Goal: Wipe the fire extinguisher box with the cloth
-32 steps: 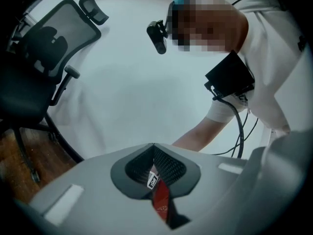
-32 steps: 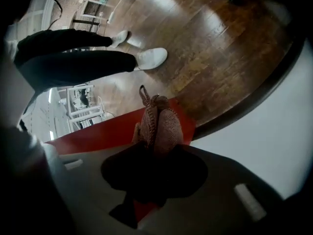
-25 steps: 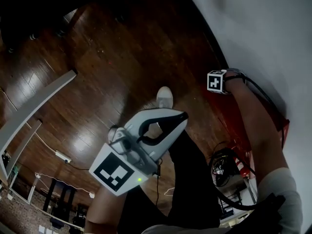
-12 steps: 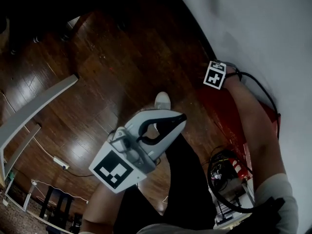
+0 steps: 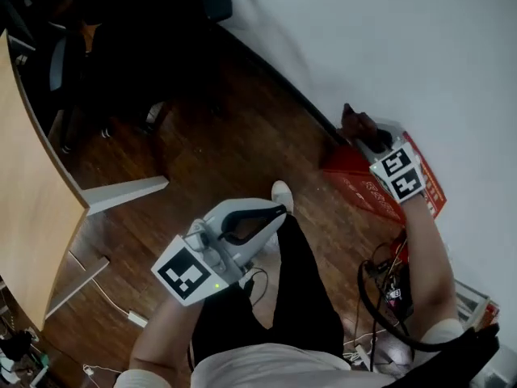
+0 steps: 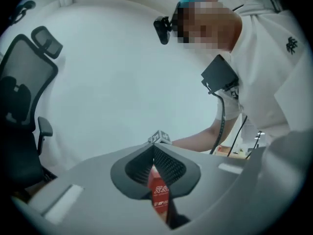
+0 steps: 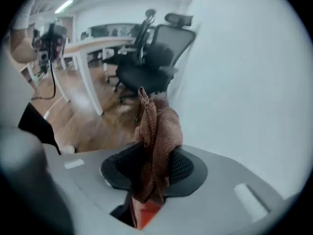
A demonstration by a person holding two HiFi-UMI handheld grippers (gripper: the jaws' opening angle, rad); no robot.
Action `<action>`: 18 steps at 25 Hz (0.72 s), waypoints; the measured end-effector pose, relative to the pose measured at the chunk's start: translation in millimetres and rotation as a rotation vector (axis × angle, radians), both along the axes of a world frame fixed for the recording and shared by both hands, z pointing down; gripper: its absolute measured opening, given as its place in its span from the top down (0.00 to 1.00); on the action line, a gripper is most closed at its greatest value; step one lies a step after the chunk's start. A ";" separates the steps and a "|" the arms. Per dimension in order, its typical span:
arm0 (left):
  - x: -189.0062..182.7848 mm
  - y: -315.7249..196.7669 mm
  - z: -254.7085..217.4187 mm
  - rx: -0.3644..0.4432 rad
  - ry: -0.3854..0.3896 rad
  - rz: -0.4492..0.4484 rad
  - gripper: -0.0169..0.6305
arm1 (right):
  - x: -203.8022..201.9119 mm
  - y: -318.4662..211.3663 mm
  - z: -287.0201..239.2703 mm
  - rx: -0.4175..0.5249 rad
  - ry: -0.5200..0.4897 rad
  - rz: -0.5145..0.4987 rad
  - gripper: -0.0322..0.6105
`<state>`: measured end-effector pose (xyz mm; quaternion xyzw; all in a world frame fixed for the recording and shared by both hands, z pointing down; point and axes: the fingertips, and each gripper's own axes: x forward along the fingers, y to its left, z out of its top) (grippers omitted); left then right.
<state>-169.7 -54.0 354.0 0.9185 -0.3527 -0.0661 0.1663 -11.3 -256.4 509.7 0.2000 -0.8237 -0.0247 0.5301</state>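
The red fire extinguisher box [image 5: 359,183] lies on the wood floor against the white wall. My right gripper [image 5: 361,138] is over its far end, shut on a brown cloth [image 5: 353,122]. In the right gripper view the cloth [image 7: 157,131] bunches up between the jaws of the right gripper [image 7: 152,168], with the red box [image 7: 145,214] just below. My left gripper [image 5: 280,211] hovers above the person's leg, away from the box, shut with nothing in it. In the left gripper view, the left gripper [image 6: 153,152] has its tips together and the box [image 6: 159,196] shows through the gap.
A light wooden table [image 5: 32,184] on white legs fills the left side. Dark office chairs [image 5: 121,63] stand at the back. Black cables [image 5: 386,293] and boxes lie near the wall at the lower right. The person's white shoe [image 5: 282,191] is on the floor near the box.
The head view has swung and brightened, bringing table and chairs into sight. The right gripper with the cloth is now over the box's far end. The left gripper has hardly moved.
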 end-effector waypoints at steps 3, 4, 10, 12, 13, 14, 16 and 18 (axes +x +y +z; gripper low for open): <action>-5.3 60.2 -44.5 0.035 -0.028 0.088 0.97 | 27.8 106.0 -103.6 0.071 -0.227 0.195 0.76; -5.6 78.4 -58.5 0.050 -0.049 0.123 0.97 | 38.6 144.2 -132.9 0.096 -0.293 0.261 0.76; 19.0 181.4 -134.1 0.079 -0.139 0.310 0.97 | 107.5 371.1 -231.9 0.111 -0.508 0.602 0.76; 32.2 207.7 -157.2 0.093 -0.146 0.329 0.97 | 125.9 425.4 -251.0 0.114 -0.532 0.651 0.76; 40.1 220.1 -168.2 0.108 -0.148 0.339 0.97 | 135.2 449.4 -258.3 0.125 -0.534 0.671 0.76; 49.2 231.9 -178.3 0.129 -0.152 0.357 0.97 | 144.1 471.5 -264.8 0.141 -0.542 0.694 0.76; 68.7 256.5 -195.5 0.171 -0.167 0.400 0.97 | 157.9 512.2 -277.0 0.170 -0.585 0.740 0.76; 87.7 287.5 -209.7 0.199 -0.175 0.419 0.97 | 167.5 549.3 -290.6 0.195 -0.627 0.748 0.76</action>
